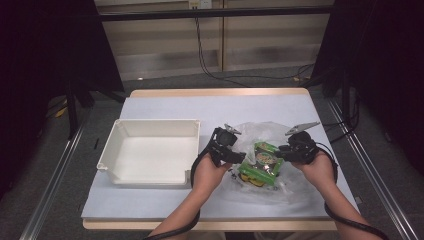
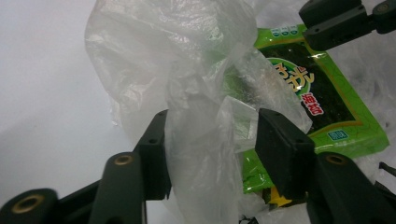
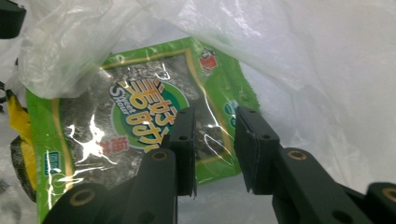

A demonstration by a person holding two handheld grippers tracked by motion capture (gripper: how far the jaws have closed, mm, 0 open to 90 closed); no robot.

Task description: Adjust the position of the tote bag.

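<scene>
Fingers of the left gripper (image 2: 210,149) stand apart with a fold of clear bag (image 2: 187,84) bunched between them, though a firm pinch cannot be confirmed. Across from it, the right gripper (image 3: 212,144) holds its fingers slightly spread over a green packet (image 3: 140,116) lying inside the bag. Bag and packet sit right of centre on the pale surface (image 1: 165,197), just beside an empty white bin (image 1: 150,152) on the left.
</scene>
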